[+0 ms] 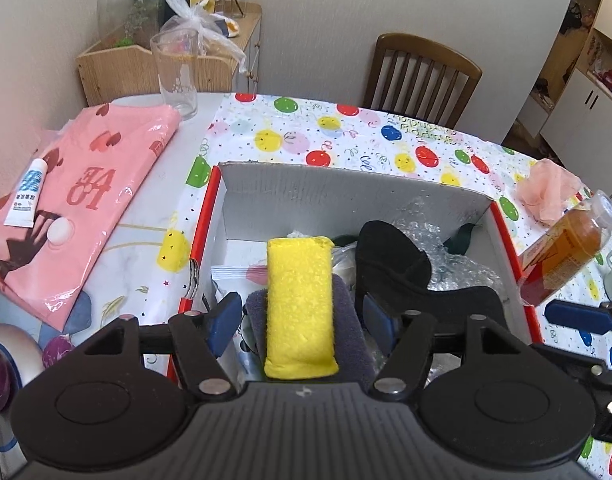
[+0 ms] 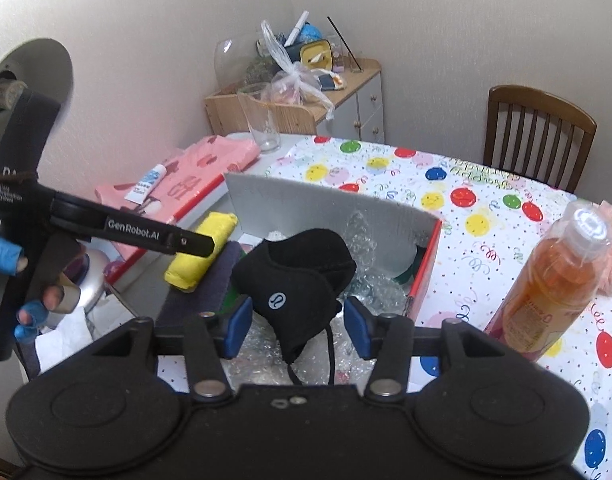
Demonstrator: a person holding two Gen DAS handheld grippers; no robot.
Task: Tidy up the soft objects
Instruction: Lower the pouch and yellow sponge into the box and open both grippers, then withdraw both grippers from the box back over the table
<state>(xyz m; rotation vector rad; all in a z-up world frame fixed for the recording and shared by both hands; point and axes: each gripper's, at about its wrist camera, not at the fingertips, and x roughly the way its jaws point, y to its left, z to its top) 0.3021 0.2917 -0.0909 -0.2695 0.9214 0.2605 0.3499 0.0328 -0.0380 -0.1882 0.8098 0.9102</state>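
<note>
Closest to you, your left hand-held gripper [image 1: 302, 320] hangs over the near end of the open cardboard box [image 1: 345, 184], its blue pads standing apart on either side of a yellow sponge [image 1: 299, 308]. The pads do not press on it. The sponge lies lengthwise on a grey cloth [image 1: 349, 332] inside the box, so it looks set down there on purpose as one of the soft things being gathered.

Your right hand-held gripper [image 2: 298, 326] hovers over the same box, toward its right side. Its jaws stand at a middling width around the lower edge of a black fabric mask [image 2: 296, 280], with clear space on both sides of the fabric. The mask rests draped on crumpled bubble wrap [image 2: 361, 284] inside the box, its cords trailing toward you. It appears to be lying free in the box rather than held.

Both soft items are therefore inside the box, side by side, sponge to the left of the mask.

Just right of the box, on the balloon-patterned tabletop [image 2: 485, 200], an orange bottle [image 2: 553, 280] stands upright; it is hard, which likely explains why it stays outside. Behind the bottle lies a peach cloth [image 1: 545, 192], soft and probably next to be boxed.

Left of the box lies a pink packaged garment [image 1: 82, 184] with a small white tube [image 1: 26, 192] on it. Beyond the box's far-left corner stands a tall glass [image 1: 176, 76], and past the far edge, a wooden chair [image 1: 421, 76].
</note>
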